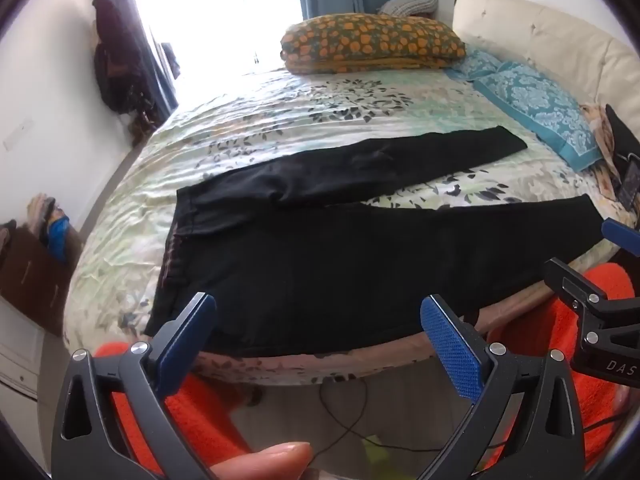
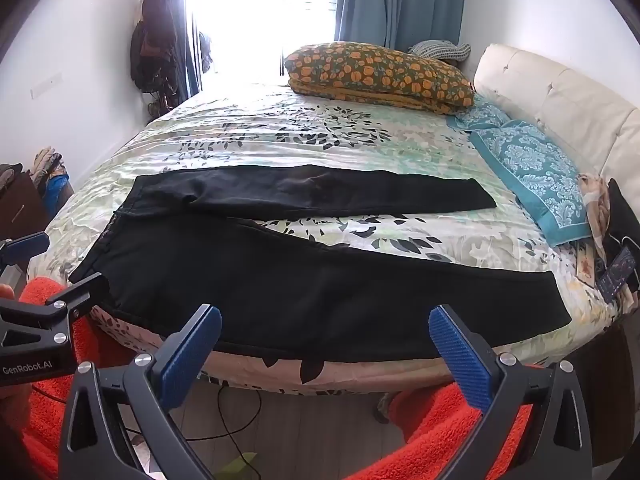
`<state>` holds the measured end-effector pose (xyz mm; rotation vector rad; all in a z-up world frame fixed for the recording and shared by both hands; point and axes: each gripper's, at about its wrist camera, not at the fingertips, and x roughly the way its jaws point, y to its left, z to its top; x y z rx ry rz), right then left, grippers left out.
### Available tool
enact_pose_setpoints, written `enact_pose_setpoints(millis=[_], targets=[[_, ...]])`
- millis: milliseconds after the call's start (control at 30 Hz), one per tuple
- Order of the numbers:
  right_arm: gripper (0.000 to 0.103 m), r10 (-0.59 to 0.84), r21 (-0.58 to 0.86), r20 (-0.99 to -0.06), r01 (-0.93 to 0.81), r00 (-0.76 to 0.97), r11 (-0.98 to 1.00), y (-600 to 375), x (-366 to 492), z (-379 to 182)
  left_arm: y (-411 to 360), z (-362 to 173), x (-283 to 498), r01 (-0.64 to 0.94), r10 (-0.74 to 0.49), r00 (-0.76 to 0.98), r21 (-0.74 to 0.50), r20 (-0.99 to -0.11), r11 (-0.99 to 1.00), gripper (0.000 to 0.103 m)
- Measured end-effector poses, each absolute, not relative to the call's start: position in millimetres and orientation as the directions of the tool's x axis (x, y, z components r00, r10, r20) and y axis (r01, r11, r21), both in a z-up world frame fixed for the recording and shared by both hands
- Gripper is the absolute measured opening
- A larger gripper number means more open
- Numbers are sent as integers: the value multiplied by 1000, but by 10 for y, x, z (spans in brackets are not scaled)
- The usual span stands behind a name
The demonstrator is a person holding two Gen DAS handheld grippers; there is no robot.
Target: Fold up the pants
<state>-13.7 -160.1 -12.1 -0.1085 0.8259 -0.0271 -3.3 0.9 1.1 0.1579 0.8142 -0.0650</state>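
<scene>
A floral-sheeted bed (image 2: 248, 132) fills the room, with black pants (image 2: 320, 292) spread flat along its near edge, legs apart. Beyond them lies an orange-patterned pillow (image 2: 380, 76). The left gripper (image 1: 318, 320) and right gripper (image 2: 325, 330) hover wide-spread and empty just before that edge.

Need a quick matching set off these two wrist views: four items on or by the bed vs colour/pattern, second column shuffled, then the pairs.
1. pants
2. pillow by the window
3. pillow by the headboard
4. headboard

A. teal, pale damask print
B. cream, tufted
C. plain black
D. dark green, orange pattern

Pairs: 1-C, 2-D, 3-A, 4-B
</scene>
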Motion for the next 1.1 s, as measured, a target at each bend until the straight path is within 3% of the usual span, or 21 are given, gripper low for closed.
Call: enact_pose_setpoints(millis=[1100], targets=[[103,-43,-60,-739,-1,672,998,-1639,-198,-209,-2,-6,-93,134,-4,636,105,-772,985,102]])
